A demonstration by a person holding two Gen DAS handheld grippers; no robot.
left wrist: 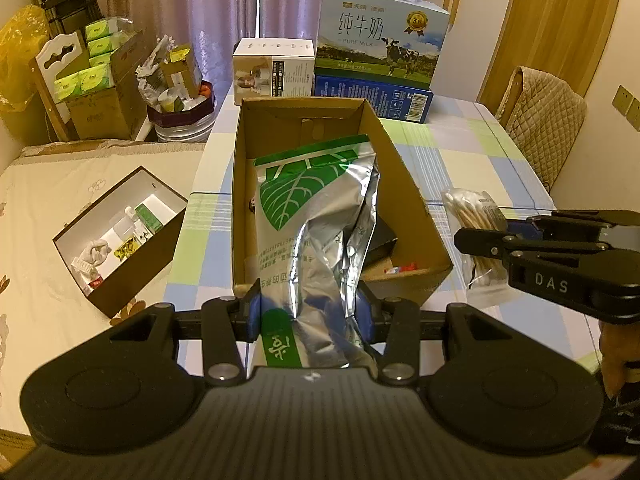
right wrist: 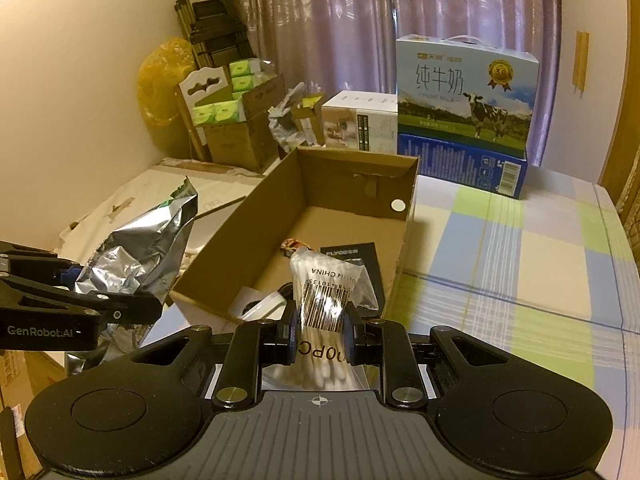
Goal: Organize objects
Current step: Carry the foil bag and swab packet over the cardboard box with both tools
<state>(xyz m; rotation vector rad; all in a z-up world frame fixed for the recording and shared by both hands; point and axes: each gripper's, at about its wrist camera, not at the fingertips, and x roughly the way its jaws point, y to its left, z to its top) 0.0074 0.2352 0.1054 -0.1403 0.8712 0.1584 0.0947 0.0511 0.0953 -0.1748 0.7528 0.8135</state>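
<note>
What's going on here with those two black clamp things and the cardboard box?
A person is tidying loose items into the open cardboard box on the checked tablecloth. The left hand-held gripper is shut on a crumpled silver and green foil pouch, held at the near edge of the box. The right hand-held gripper is shut on a clear packet of cotton swabs, also at the near edge. A few small items already lie in the box; neither held item has been let go.

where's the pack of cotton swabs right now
The pack of cotton swabs is clamped in the right gripper, held at the near end of the open cardboard box, with the foil bag in the left gripper alongside.
</note>
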